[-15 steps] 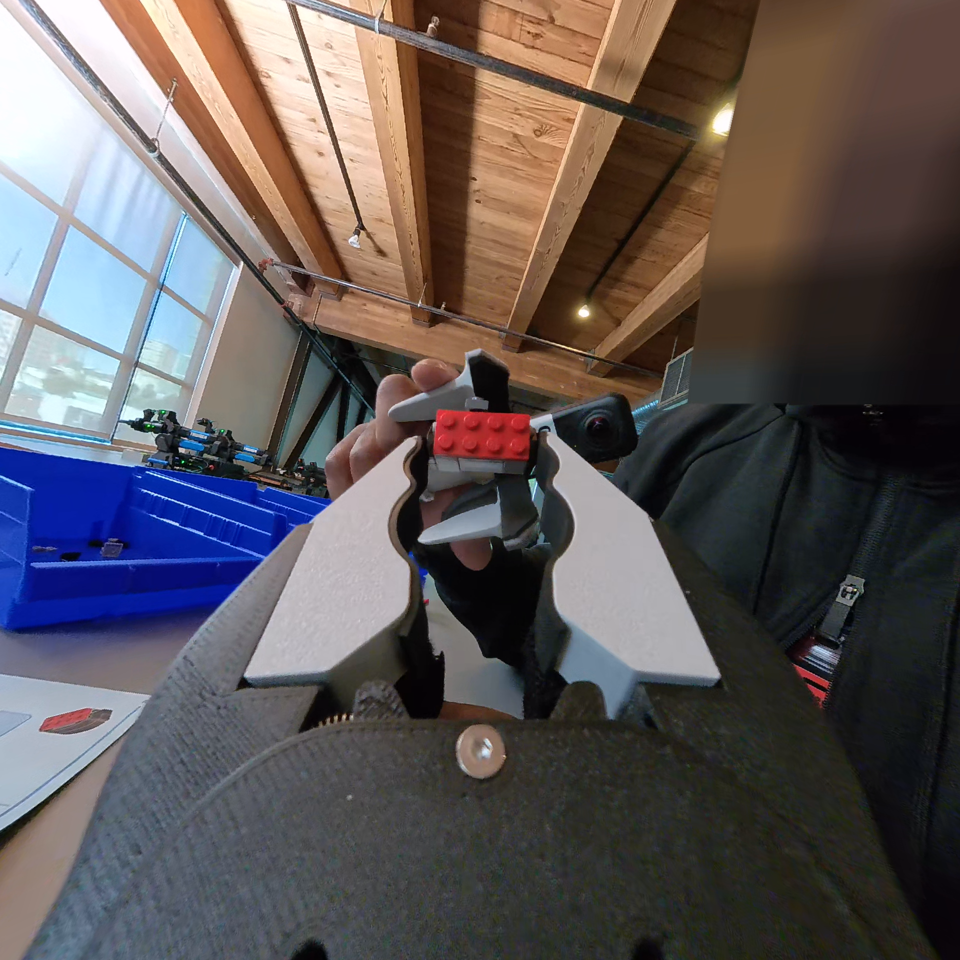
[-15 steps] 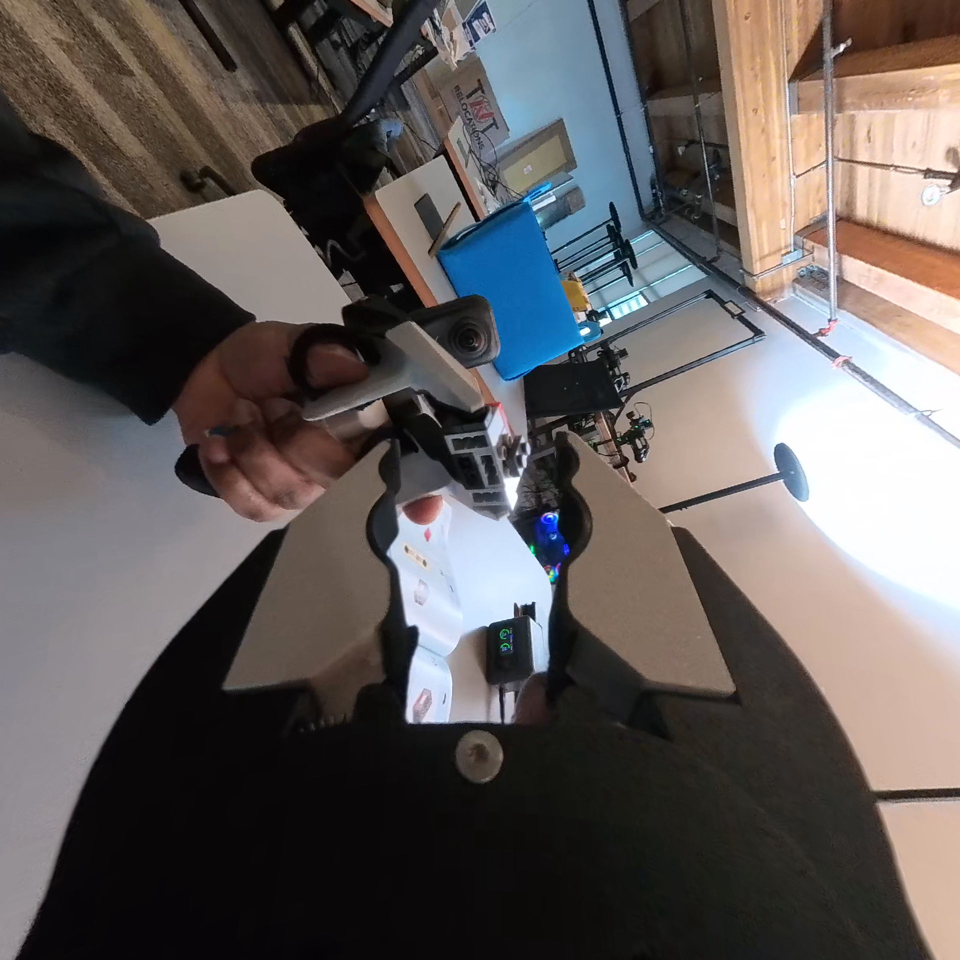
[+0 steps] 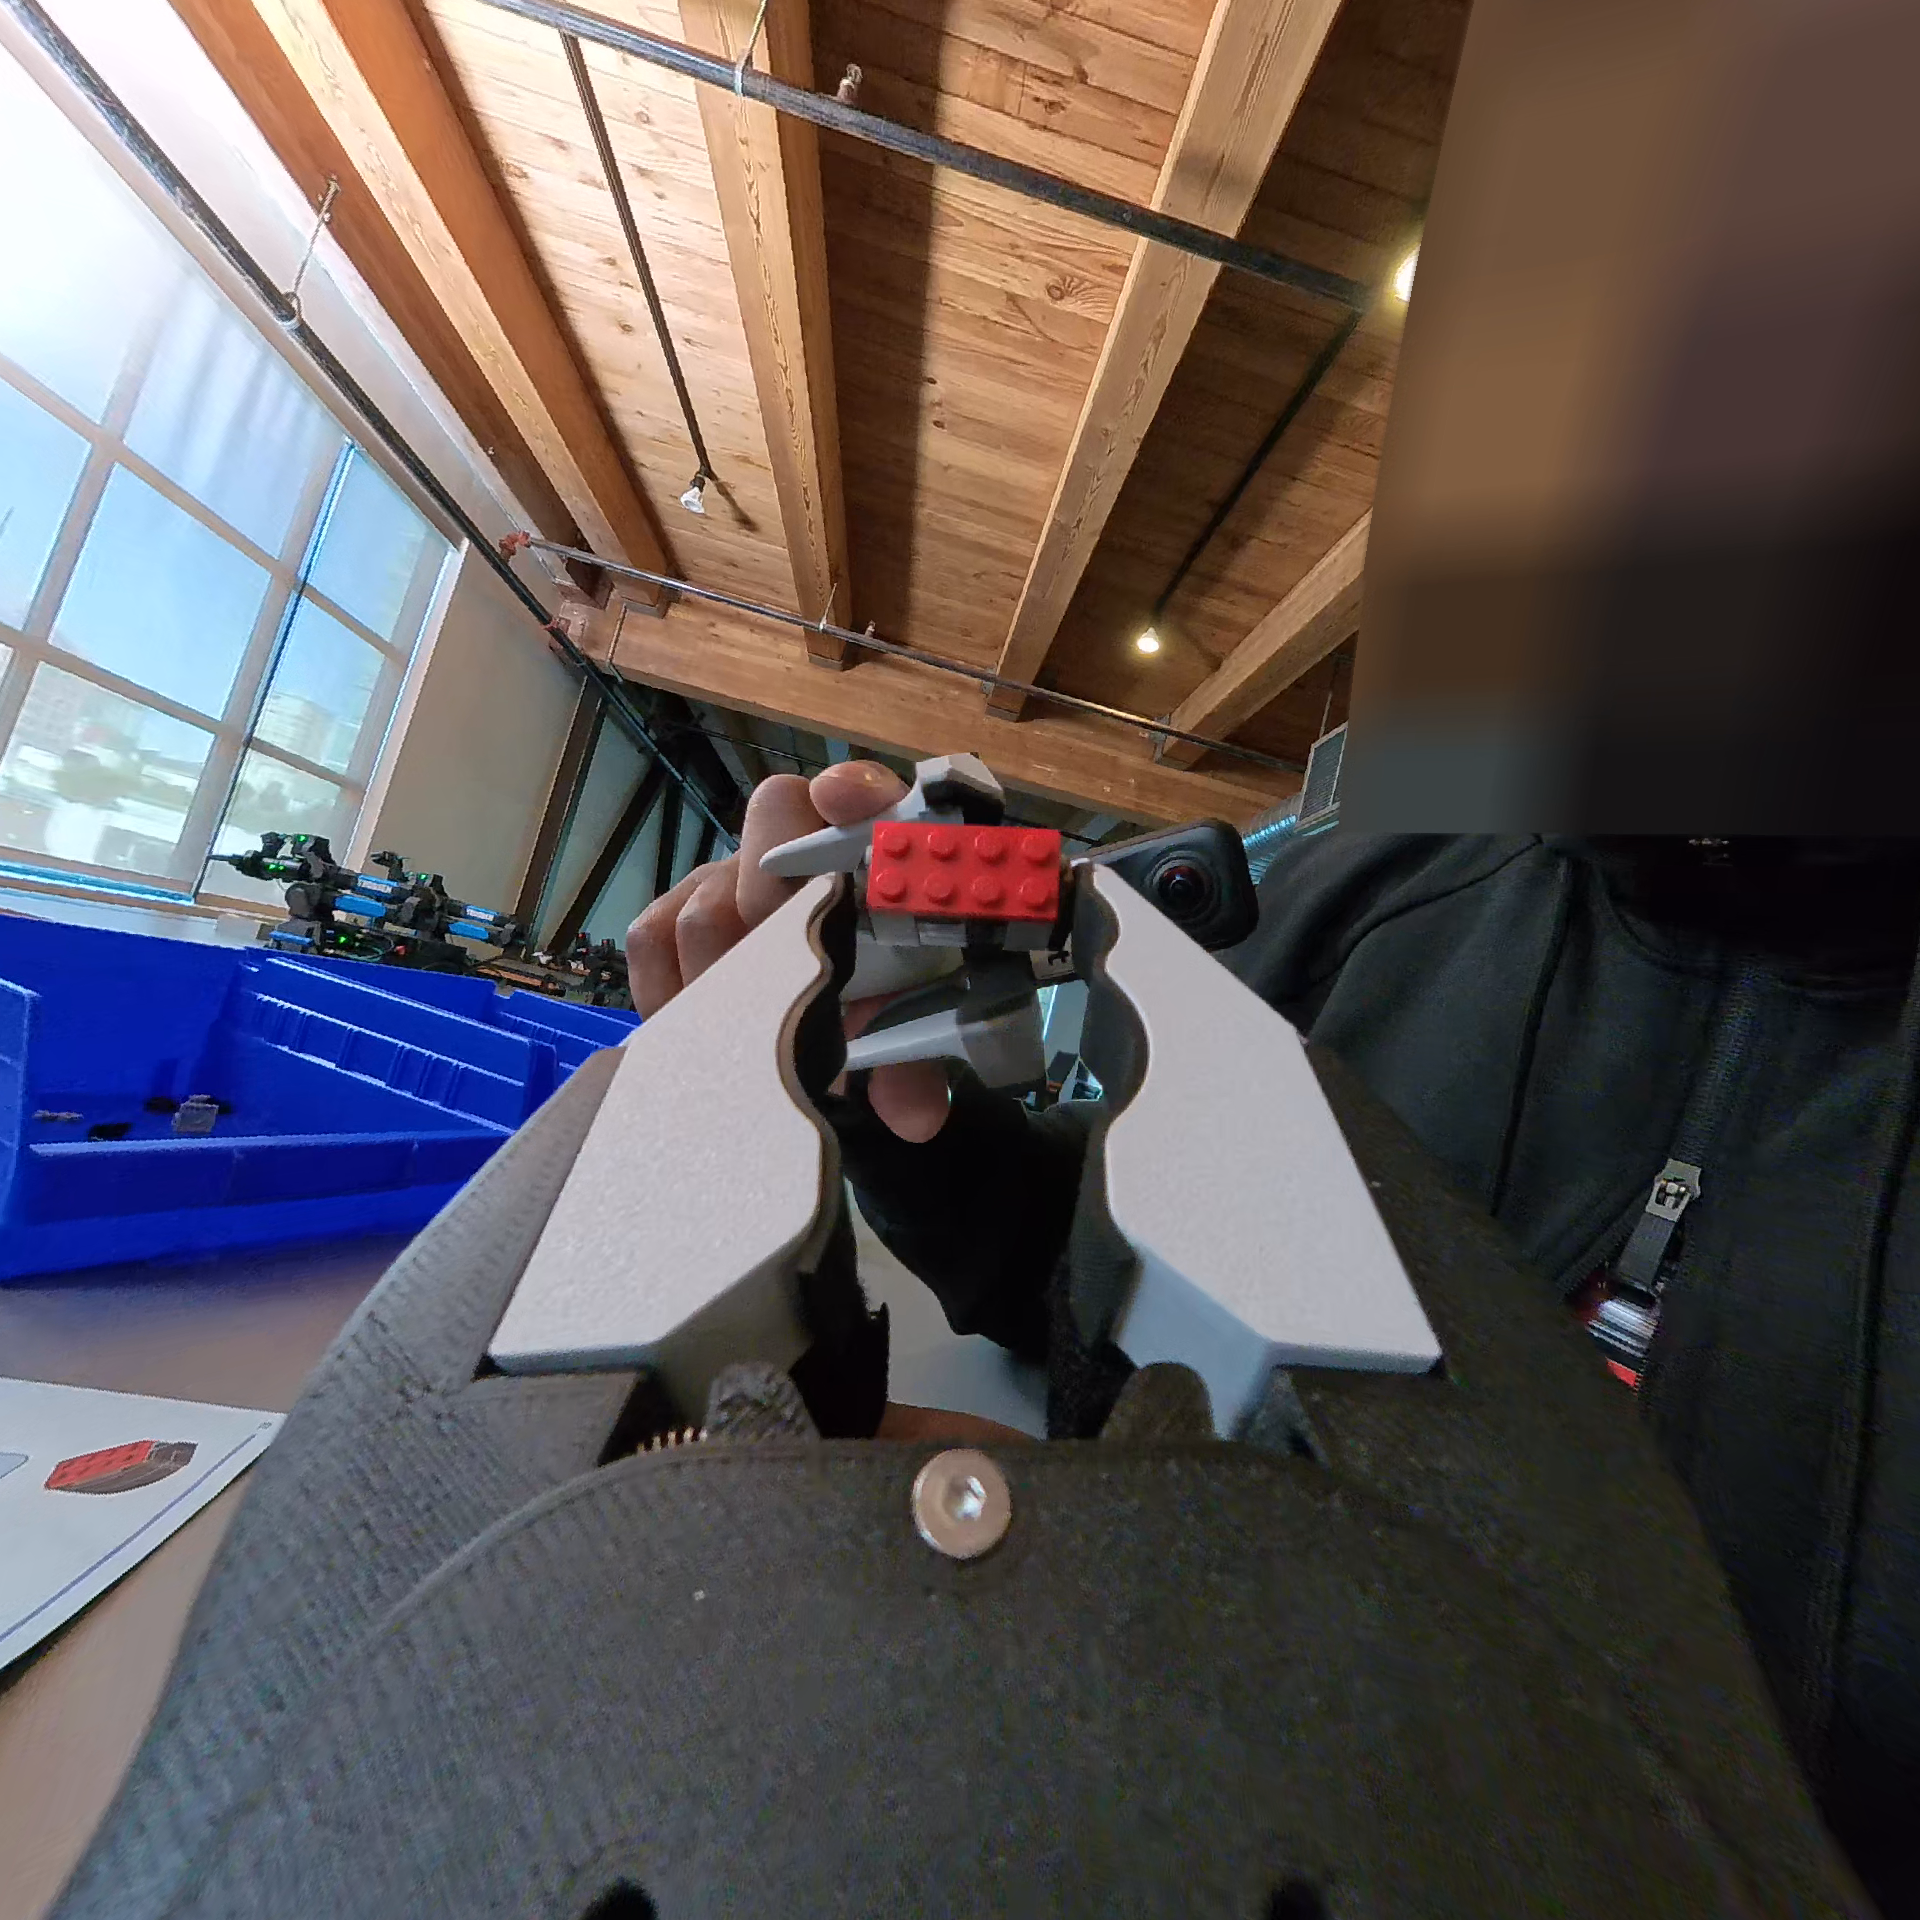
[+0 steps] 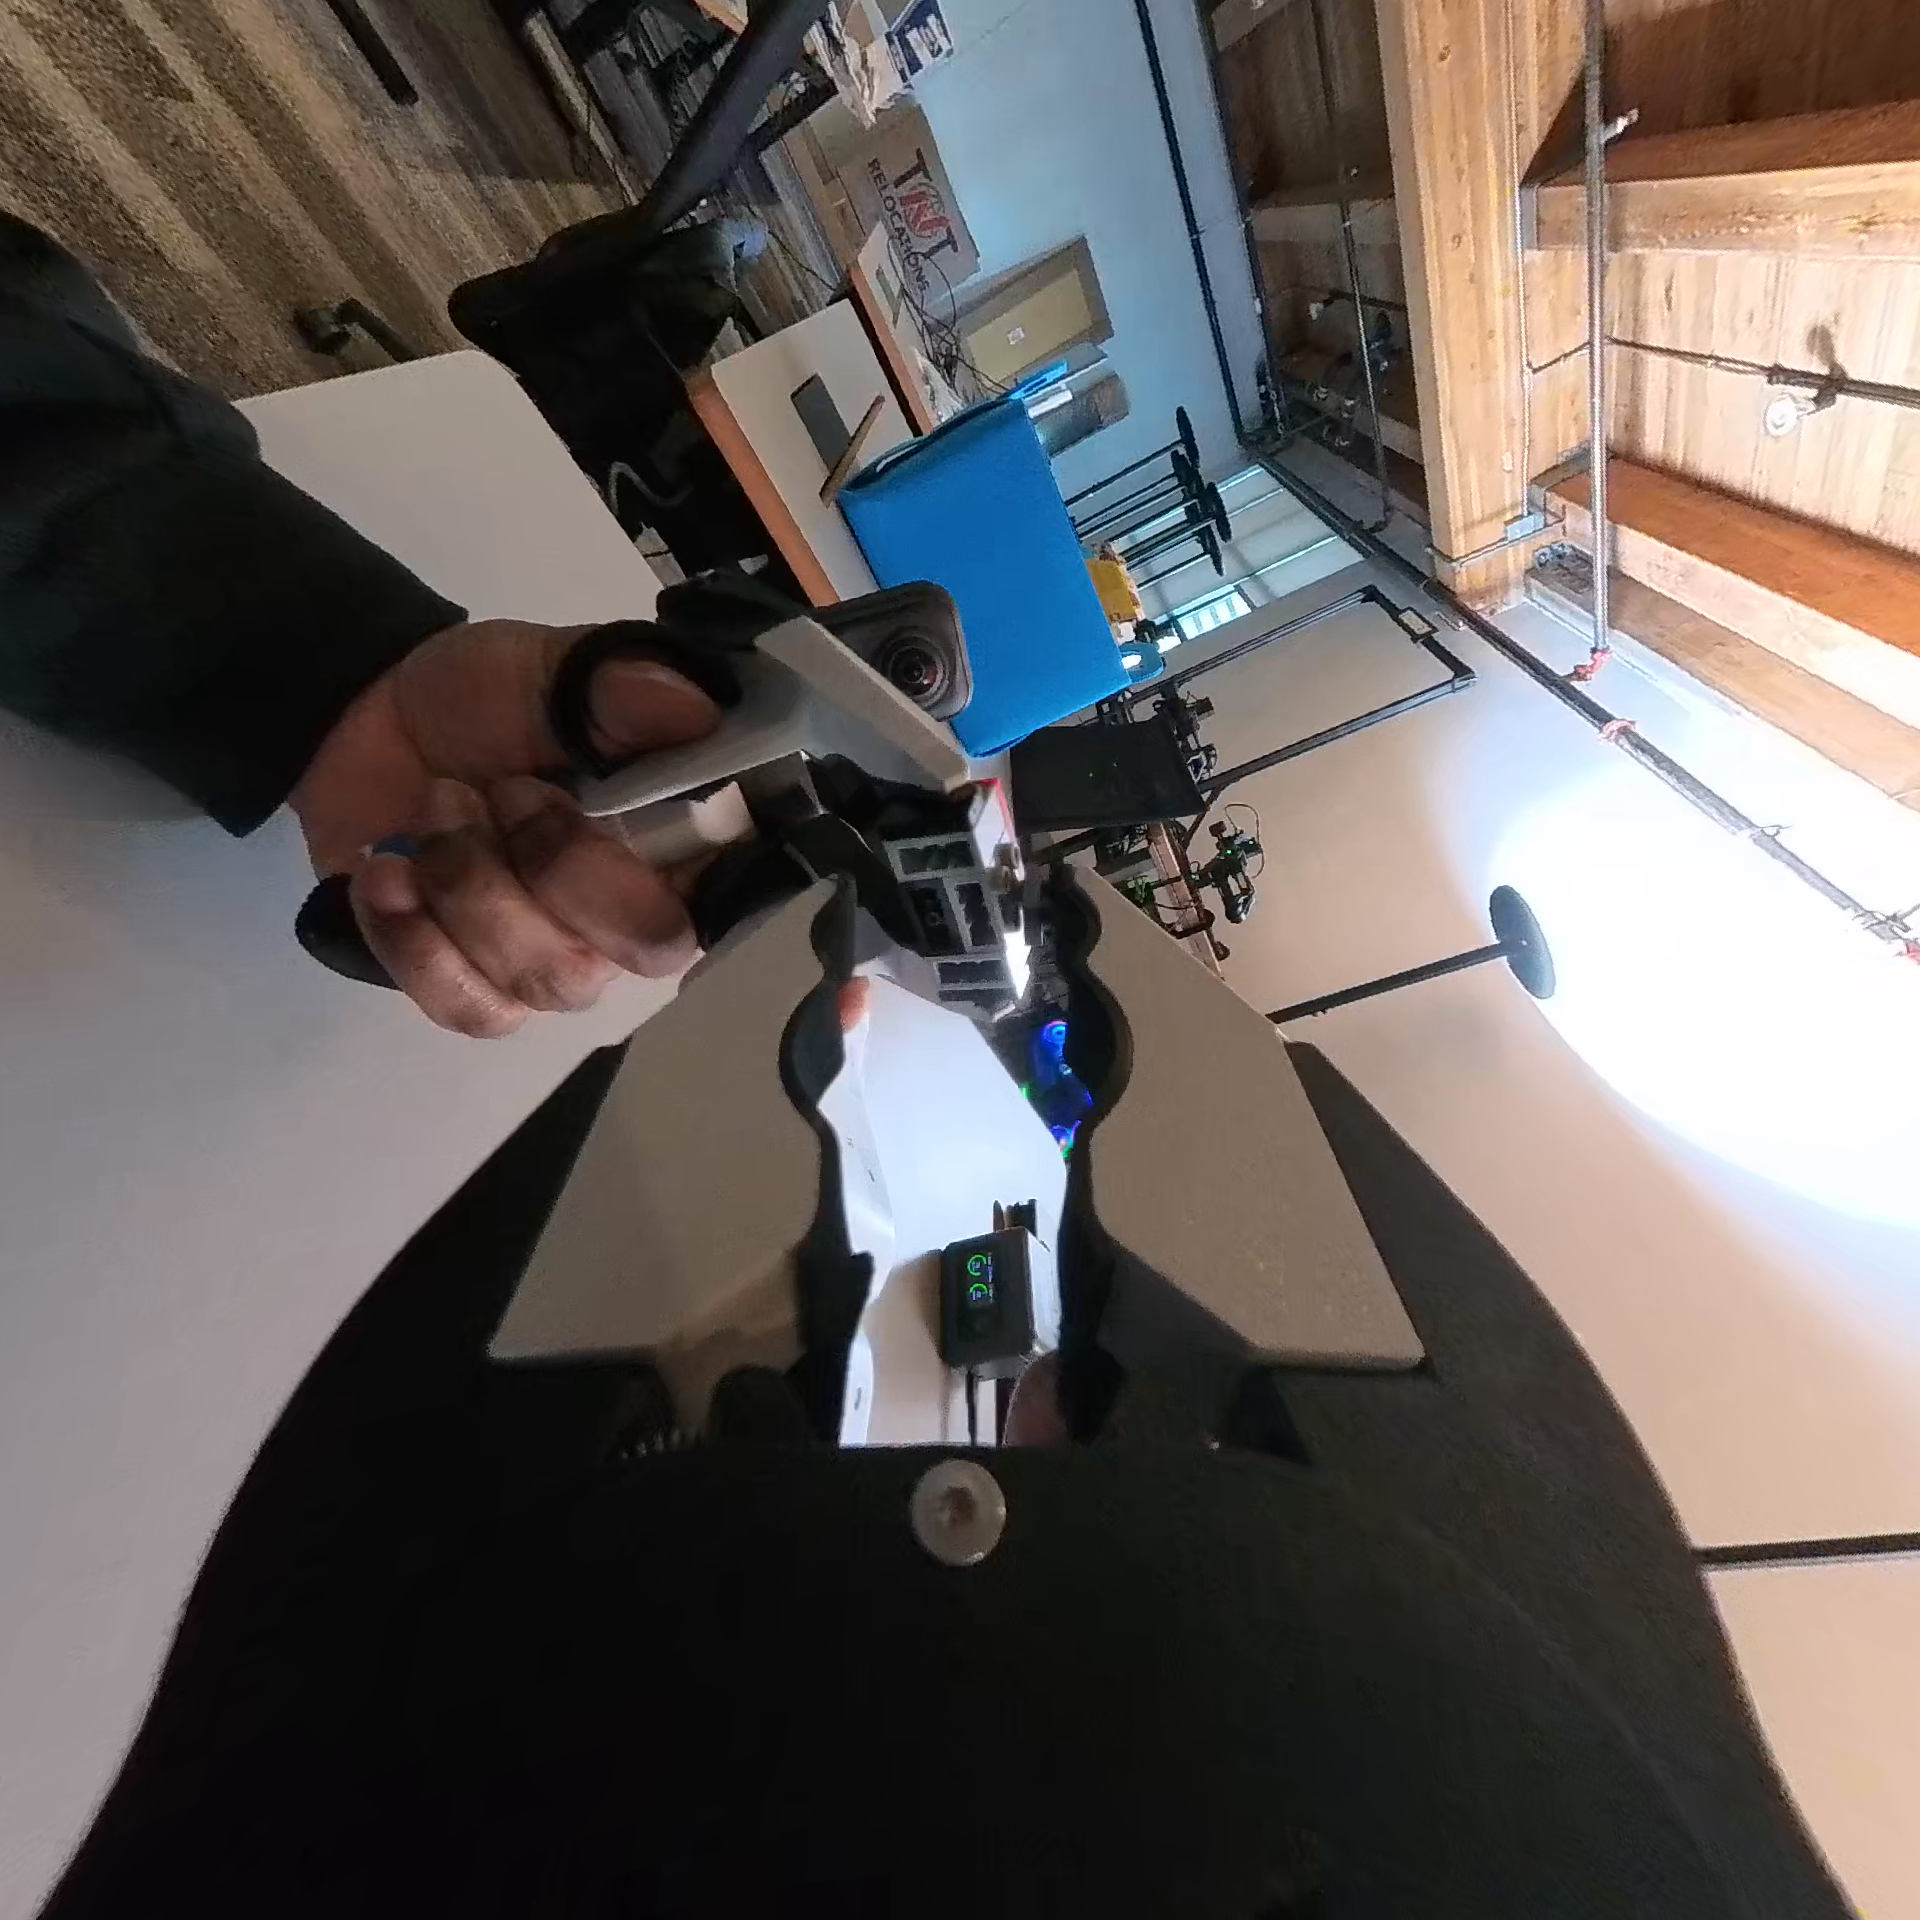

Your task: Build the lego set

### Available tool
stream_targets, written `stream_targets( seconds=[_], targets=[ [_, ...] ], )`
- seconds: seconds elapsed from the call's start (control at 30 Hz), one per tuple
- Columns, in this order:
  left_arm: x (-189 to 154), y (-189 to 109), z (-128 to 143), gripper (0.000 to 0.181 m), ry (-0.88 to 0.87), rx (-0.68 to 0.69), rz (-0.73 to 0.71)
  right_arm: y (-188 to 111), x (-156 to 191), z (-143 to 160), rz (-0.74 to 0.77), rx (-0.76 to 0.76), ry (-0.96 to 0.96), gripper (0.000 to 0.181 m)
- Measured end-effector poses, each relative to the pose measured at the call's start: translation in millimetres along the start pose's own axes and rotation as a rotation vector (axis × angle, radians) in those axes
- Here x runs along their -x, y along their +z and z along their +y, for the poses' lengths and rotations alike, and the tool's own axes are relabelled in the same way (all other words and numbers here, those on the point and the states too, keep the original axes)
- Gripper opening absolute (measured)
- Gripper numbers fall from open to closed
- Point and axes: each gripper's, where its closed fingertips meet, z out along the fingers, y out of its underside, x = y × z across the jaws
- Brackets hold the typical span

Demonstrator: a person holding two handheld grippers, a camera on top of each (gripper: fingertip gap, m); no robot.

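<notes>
Claws meet in mid-air above the tabletop (image 4: pixel 156 1039), both at one small lego build. Only the left wrist view shows its studded red brick (image 3: pixel 964 873) on top, over grey and black pieces; the right wrist view shows the build (image 4: pixel 951 894) from below, as grey hollow undersides with a sliver of red at the edge. The left claw (image 3: pixel 961 894) stands narrowly parted, its fingertips pressed against the two ends of the build, gripping it. The right claw (image 4: pixel 940 914) is parted about as far, with its tips at the sides of the same build; whether it truly squeezes or only touches cannot be told. Each view catches the other claw beyond, held in a hand (image 4: pixel 488 831), with a round camera lens behind it. Farther off, the left view alone has a blue bin (image 3: pixel 208 1091) and a printed instruction sheet (image 3: pixel 94 1486) at lower left. The right view alone has a small black device (image 4: pixel 985 1304) with green lights on the tabletop.
</notes>
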Motion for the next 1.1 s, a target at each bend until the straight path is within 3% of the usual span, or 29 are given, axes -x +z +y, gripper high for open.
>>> stream_targets(
  seconds=[0.47, 1.1],
  targets=[
    [4.6, -0.9, -4.5, 0.041, -0.028, -0.038, -0.014, 5.9, -9.7, 4.6, 0.112, 0.025, -0.037, 0.028],
    [17.5, -4.2, 1.3, 0.041, -0.07, -0.008, -0.07, 6.5, -7.3, 18.9, 0.091, 0.07, -0.028, 0.024]
  ],
)
